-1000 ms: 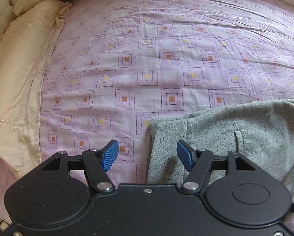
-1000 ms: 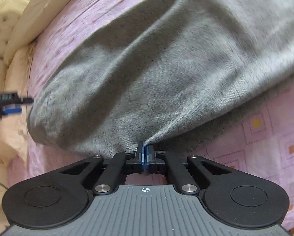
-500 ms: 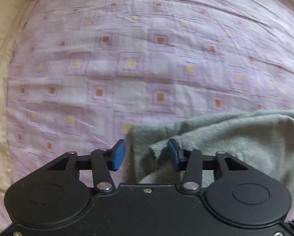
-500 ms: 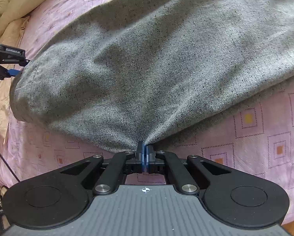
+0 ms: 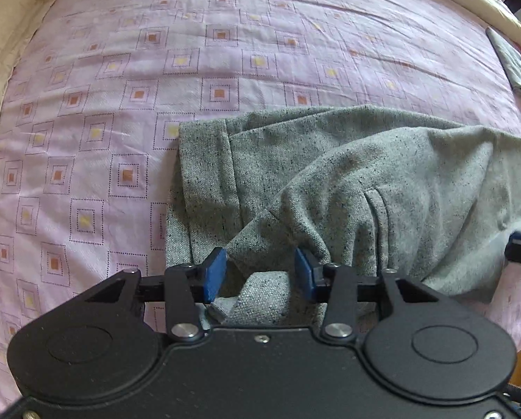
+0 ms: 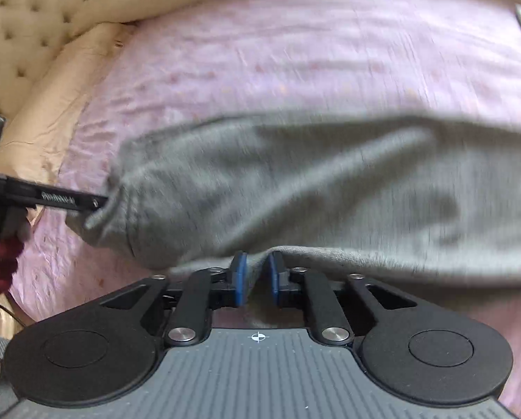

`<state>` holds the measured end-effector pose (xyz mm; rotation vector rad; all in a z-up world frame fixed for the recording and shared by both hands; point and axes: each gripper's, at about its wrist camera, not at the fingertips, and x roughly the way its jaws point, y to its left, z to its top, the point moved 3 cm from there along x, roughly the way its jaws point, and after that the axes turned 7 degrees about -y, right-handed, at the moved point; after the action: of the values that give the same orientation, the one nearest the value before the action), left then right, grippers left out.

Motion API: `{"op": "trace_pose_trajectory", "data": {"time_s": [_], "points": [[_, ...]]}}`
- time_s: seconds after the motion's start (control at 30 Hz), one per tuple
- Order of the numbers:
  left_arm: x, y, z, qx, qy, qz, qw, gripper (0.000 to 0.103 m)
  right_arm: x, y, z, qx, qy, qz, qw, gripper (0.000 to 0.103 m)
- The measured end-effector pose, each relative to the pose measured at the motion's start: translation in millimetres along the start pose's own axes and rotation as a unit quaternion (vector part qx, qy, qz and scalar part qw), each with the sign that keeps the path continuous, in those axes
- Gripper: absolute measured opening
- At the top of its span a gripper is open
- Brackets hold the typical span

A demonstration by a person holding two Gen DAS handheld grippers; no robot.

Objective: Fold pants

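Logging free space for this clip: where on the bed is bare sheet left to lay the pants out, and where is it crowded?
Free: the pink patterned sheet beyond the grey pants, and the strip between the pants and the cream bedding. Crowded: the near edge, with bunched pants around the left gripper and right gripper, and a folded grey cloth at the far right.

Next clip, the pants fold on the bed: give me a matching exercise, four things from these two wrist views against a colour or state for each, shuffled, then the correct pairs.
Things
1. pants
2. bedsheet
3. right tool
4. headboard

Colour or state
A. cream, tufted with buttons
B. grey, speckled, lying bunched on the bed
C. jaws parted, having just been opening, with a fold of cloth between the blue pads
D. pale purple with small squares

Pairs: 1-B, 2-D, 3-C, 4-A
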<state>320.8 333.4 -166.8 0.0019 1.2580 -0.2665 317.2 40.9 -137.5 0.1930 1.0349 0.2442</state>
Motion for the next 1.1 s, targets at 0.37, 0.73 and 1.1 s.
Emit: {"op": "trace_pose_trajectory", "data": {"time_s": [0.37, 0.73, 1.1], "points": [[-30, -20, -16, 0.084, -0.062, -0.002, 0.9945, 0.025, 66, 53, 95, -0.138, 0.006, 0.098, 0.986, 0.049], [-33, 1, -31, 0.049, -0.028, -0.021, 0.9982, 0.044, 130, 95, 63, -0.248, 0.130, 0.155, 0.947, 0.002], [-2, 26, -6, 0.000, 0.017, -0.071, 0.9973, 0.065, 79, 96, 30, -0.255, 0.076, 0.155, 0.951, 0.000]]}}
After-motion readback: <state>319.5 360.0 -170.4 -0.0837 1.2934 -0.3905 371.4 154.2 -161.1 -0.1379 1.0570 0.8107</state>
